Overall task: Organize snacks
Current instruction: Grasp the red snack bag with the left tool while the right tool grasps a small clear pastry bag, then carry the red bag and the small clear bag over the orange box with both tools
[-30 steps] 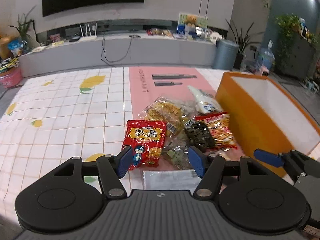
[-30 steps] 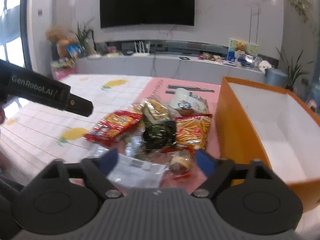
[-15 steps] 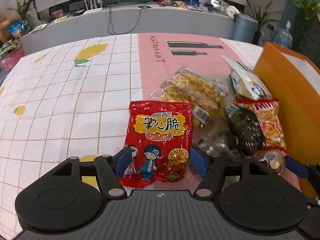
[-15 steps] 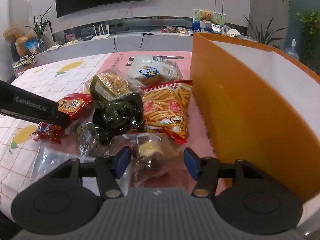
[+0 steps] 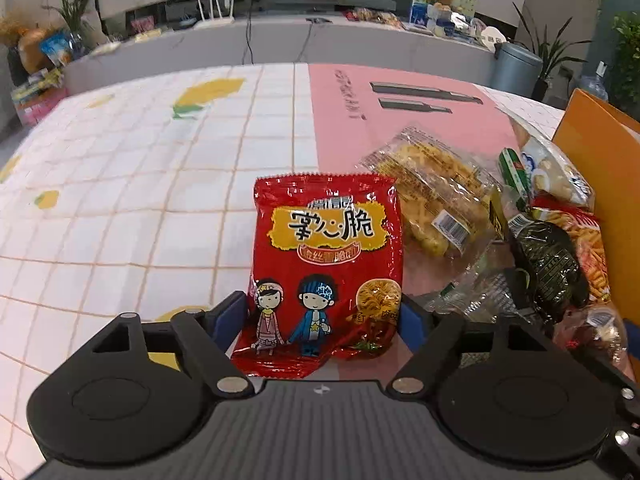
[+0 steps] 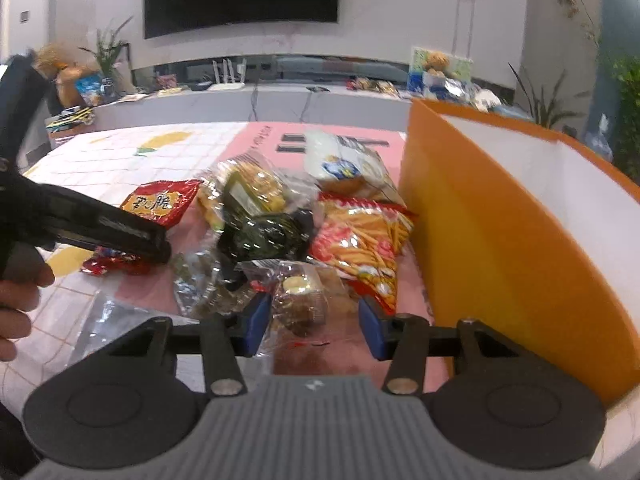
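Observation:
A red noodle-snack packet [image 5: 324,264] lies flat on the tablecloth, its near end between the pads of my left gripper [image 5: 320,318]. The jaws are opening and stand just outside the packet's edges. My right gripper [image 6: 313,330] is closing around a small clear-wrapped pastry [image 6: 298,300]; a gap still shows at the right pad. Behind the pastry lies the snack pile: a dark green packet [image 6: 264,232], a fries packet [image 6: 364,240], a clear bag of yellow crisps [image 5: 436,196] and a white bun packet [image 6: 344,164]. An orange box [image 6: 480,240], white inside, stands at the right.
One finger [image 6: 120,232] of the left gripper reaches across the red packet in the right wrist view, with a person's hand [image 6: 20,300] behind it. An empty clear wrapper [image 6: 108,320] lies near the front. A checked cloth [image 5: 140,184] and pink mat [image 5: 400,120] cover the table.
The left gripper has sunk toward the red packet, and its jaws have widened to straddle it. The right gripper has moved in on the clear-wrapped pastry and its jaws have narrowed.

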